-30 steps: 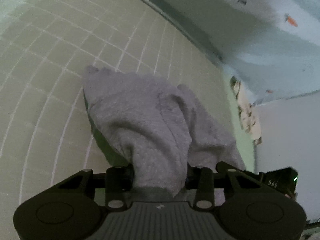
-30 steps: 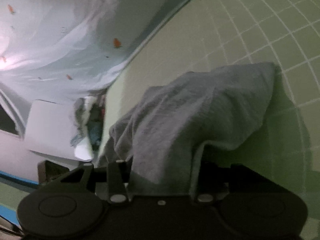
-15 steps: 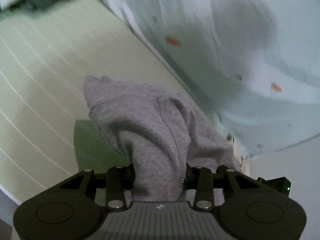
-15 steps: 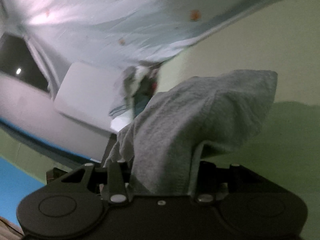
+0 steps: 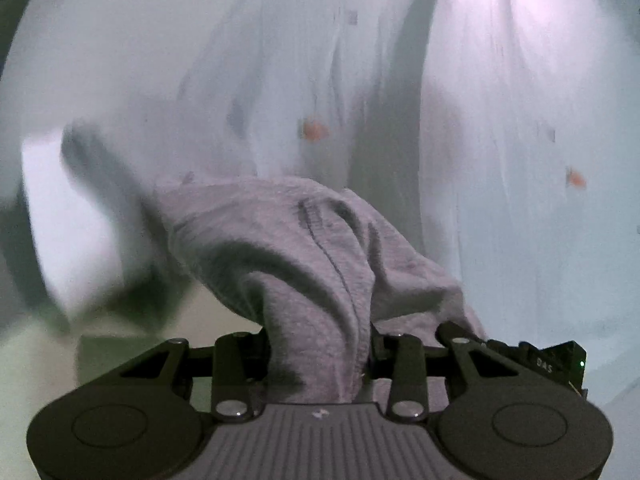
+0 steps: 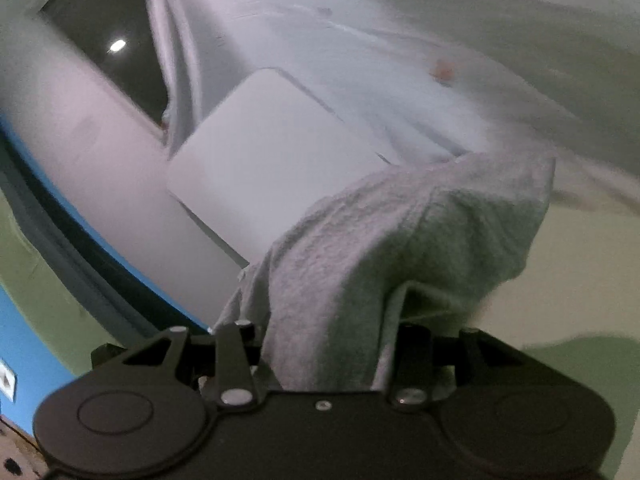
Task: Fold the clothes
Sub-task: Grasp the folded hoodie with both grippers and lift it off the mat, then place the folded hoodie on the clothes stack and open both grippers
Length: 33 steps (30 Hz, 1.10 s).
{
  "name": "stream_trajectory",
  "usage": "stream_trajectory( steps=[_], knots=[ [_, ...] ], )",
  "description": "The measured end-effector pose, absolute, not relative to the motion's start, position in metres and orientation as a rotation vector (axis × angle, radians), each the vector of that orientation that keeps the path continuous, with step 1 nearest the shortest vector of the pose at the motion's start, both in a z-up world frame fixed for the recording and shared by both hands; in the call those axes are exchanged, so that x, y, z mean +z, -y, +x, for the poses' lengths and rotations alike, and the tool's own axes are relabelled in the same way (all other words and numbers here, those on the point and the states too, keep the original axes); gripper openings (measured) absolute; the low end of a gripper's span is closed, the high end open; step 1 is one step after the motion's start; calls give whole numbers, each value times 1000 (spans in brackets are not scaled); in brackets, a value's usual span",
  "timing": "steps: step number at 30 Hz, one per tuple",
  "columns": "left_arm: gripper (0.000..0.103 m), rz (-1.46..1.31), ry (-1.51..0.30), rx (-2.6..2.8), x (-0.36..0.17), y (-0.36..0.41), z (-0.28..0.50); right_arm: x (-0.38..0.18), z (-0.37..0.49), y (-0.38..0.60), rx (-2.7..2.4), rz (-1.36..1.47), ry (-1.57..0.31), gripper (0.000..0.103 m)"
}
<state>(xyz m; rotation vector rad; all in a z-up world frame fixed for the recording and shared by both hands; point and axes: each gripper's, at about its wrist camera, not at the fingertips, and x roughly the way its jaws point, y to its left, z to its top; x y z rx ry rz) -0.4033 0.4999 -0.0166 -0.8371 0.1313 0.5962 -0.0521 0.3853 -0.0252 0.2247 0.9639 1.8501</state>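
Observation:
A grey fleece garment (image 5: 304, 248) bunches up between the jaws of my left gripper (image 5: 318, 354), which is shut on it. The cloth rises in a hump ahead of the fingers and hides the fingertips. In the right wrist view the same grey garment (image 6: 400, 248) is clamped in my right gripper (image 6: 328, 354), also shut on it, with a fold hanging over to the right. Both grippers hold the garment up in the air, pointing nearly level. The other gripper's black body (image 5: 556, 360) shows at the left view's lower right edge.
A pale hanging sheet with small orange marks (image 5: 460, 100) fills the background. A white flat panel (image 6: 272, 160) and a dark window (image 6: 108, 36) sit left in the right wrist view, above a blue band (image 6: 24, 320). The pale green surface (image 6: 580, 280) lies lower right.
Both grippers rose and tilted up with the garment. The gridded green surface dropped out of the left view; the sheet, white panel and window now fill the frames. The grip on the cloth is unchanged.

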Motion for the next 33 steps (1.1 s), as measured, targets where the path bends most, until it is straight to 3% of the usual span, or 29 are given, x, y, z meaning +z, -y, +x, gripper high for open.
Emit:
stream_trajectory(
  steps=[4,6,8,9,12,13,14,15,16,17,21,33],
  knots=[
    [40,-755,-15,706,6,-555,-420,15,-60,-494,1990,131,-799,44],
    [48,-734,12,803,-1,-577,-421,16,-64,-548,1998,54,-726,47],
    [61,-720,-40,951,-22,-600,-414,8,-68,-601,1975,-44,-662,69],
    [67,-721,-84,1027,-36,-608,-410,-5,-72,-627,1908,-123,-643,75],
    [69,-742,-268,1168,-85,-629,-399,-60,-89,-684,1645,-421,-586,79],
    [73,-756,-317,1180,-99,-631,-397,-73,-92,-688,1605,-430,-570,81],
    [87,-770,-315,1166,-108,-631,-401,-80,-90,-683,1575,-368,-578,85],
    [93,-784,-308,1155,-111,-631,-406,-86,-87,-679,1545,-308,-587,90],
    [94,-799,-302,1146,-114,-632,-412,-90,-82,-672,1526,-254,-619,99],
    [96,-814,-296,1136,-117,-632,-417,-94,-78,-664,1506,-205,-647,101],
    [101,-810,-335,1144,-122,-630,-414,-98,-73,-628,1452,-129,-668,101],
    [102,-633,-445,1138,-91,-567,-418,-52,-137,-514,1277,-264,-488,102]
  ],
)
